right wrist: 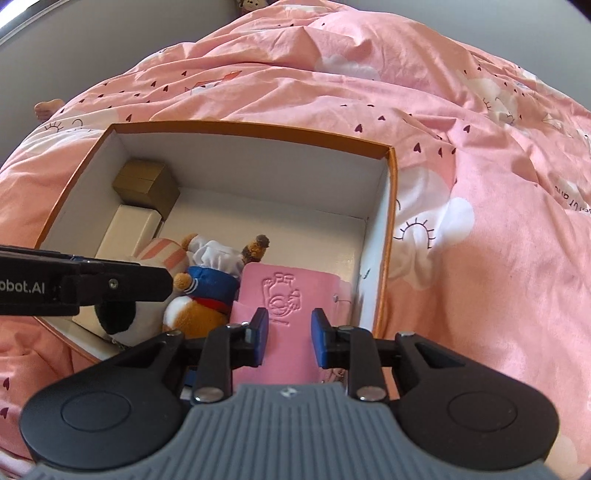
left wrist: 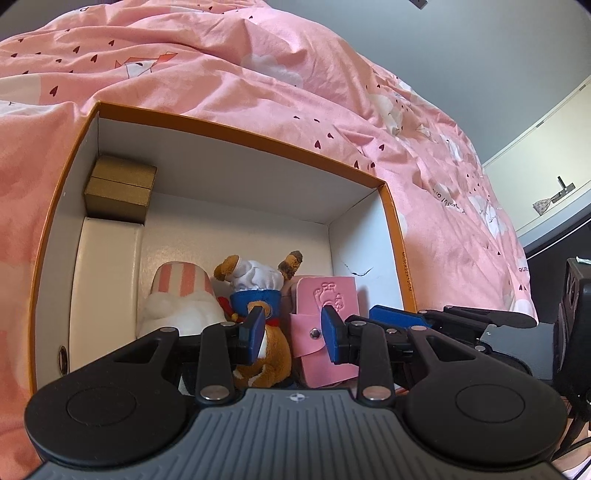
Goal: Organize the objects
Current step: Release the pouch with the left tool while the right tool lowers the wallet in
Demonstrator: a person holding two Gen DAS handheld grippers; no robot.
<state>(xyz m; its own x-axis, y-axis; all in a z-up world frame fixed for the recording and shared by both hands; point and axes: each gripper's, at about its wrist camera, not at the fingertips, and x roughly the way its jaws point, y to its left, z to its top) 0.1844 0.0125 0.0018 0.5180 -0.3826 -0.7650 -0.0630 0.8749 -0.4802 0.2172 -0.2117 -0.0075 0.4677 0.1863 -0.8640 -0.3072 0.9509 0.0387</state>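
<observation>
Right hand-held gripper (right wrist: 289, 332) released, straddling pink wallet (right wrist: 295, 291) in orange box (right wrist: 389, 236); left hand-held gripper (left wrist: 293, 330) unclenched above plush dog (left wrist: 258, 291).

Pink duvet (left wrist: 258, 74) with dark hearts, white clouds, rumpled across bed. Grey wall (left wrist: 443, 44) behind. Bare foot (right wrist: 47, 109) at duvet's far left edge. Small plush (right wrist: 251, 4) at top, mostly cut off.

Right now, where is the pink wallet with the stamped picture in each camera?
Left wrist view: the pink snap-flap wallet with a stamped picture stands low and right of centre, beside the brown plush dog.
Right wrist view: it fills the lower centre, between the tool's blue fingers.
Shared landmark: the gold cardboard cube in the orange-rimmed box's far-left corner.
</observation>
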